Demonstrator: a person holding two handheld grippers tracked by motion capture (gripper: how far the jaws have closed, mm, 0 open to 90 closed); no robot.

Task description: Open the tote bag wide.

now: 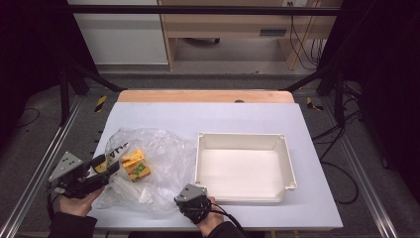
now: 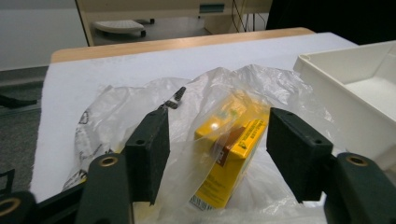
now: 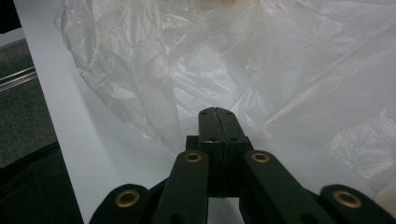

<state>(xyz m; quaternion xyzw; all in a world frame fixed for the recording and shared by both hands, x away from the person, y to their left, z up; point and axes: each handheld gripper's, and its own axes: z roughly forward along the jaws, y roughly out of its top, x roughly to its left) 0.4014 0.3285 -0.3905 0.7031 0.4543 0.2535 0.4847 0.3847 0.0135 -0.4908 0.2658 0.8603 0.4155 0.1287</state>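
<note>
High view — left gripper (image 1: 113, 167) open, yellow box (image 1: 135, 165) bagged

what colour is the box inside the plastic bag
Yellow box with brown and green markings, clearest in the left gripper view.

on my table (image 1: 317, 148) the bag (image 1: 158, 163) lies left of the tray (image 1: 245, 166), just beside it; the box (image 1: 135, 165) sits inside the bag.
</note>
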